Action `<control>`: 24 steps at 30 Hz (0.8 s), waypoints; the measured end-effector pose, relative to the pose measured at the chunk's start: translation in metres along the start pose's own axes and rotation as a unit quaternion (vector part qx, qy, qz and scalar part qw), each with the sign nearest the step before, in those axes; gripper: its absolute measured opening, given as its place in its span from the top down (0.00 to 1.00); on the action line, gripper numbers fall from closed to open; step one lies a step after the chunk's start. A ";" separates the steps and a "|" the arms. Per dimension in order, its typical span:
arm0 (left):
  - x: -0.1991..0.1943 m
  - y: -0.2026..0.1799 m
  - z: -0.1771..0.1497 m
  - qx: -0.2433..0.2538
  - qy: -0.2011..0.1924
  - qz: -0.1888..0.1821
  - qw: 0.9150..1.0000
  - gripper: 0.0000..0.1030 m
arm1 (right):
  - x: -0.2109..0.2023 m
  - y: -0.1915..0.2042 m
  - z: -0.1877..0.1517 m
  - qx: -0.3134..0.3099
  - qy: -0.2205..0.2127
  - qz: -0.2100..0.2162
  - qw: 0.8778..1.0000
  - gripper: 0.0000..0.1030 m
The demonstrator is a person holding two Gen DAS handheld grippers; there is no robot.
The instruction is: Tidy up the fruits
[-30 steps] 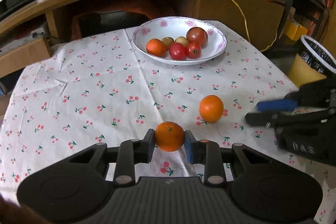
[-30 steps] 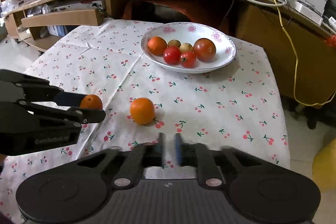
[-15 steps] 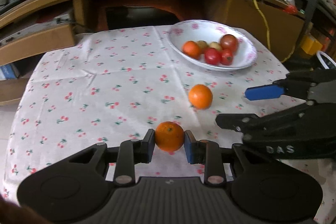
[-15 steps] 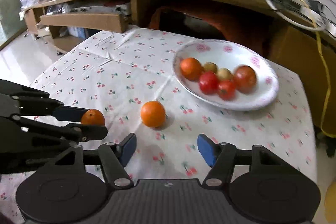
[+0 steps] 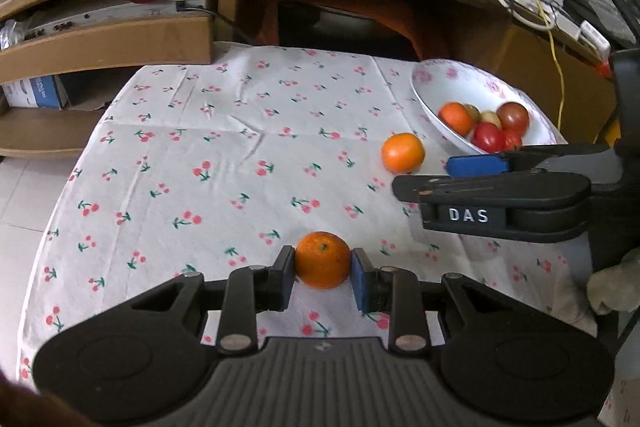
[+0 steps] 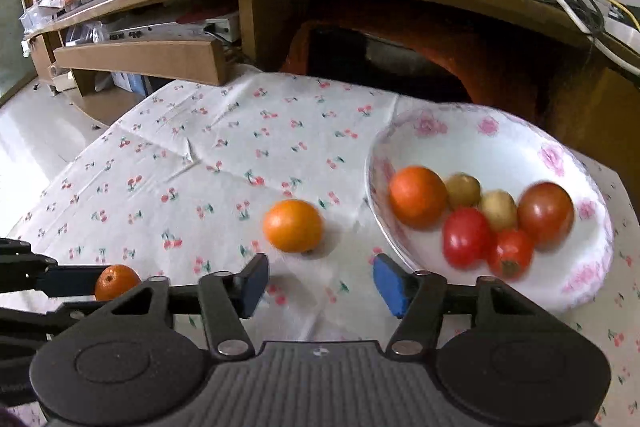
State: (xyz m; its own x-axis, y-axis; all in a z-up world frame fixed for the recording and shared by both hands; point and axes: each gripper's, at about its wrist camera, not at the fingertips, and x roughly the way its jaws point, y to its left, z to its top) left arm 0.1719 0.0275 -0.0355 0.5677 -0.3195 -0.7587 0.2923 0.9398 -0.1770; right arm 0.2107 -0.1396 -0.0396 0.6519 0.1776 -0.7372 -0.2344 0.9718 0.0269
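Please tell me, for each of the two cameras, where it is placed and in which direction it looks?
Left wrist: sits on the left gripper, facing forward over the cherry tablecloth; its fingers clamp a small orange; the right gripper shows at right.
Right wrist: sits on the right gripper, open, facing the loose orange and white bowl; the left gripper shows at lower left.
Shared: both oranges, the bowl, the tablecloth.
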 end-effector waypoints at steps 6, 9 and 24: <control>-0.003 0.014 -0.002 -0.015 -0.004 -0.002 1.000 0.66 | 0.020 0.016 0.019 -0.031 0.001 -0.021 0.999 0.63; -0.003 0.018 -0.001 -0.016 -0.005 -0.008 1.000 0.66 | 0.018 0.012 0.020 -0.012 0.005 -0.021 1.000 0.70; -0.008 -0.062 0.051 0.030 -0.044 -0.066 0.996 0.66 | -0.086 -0.051 -0.002 0.021 -0.029 -0.048 0.998 0.71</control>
State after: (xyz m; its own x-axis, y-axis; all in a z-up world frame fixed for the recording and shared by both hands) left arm 0.1884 -0.0341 0.0135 0.5859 -0.4516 -0.6729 0.4134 0.8807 -0.2311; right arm 0.1656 -0.2046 0.0209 0.7107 0.0910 -0.6976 -0.1389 0.9902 -0.0123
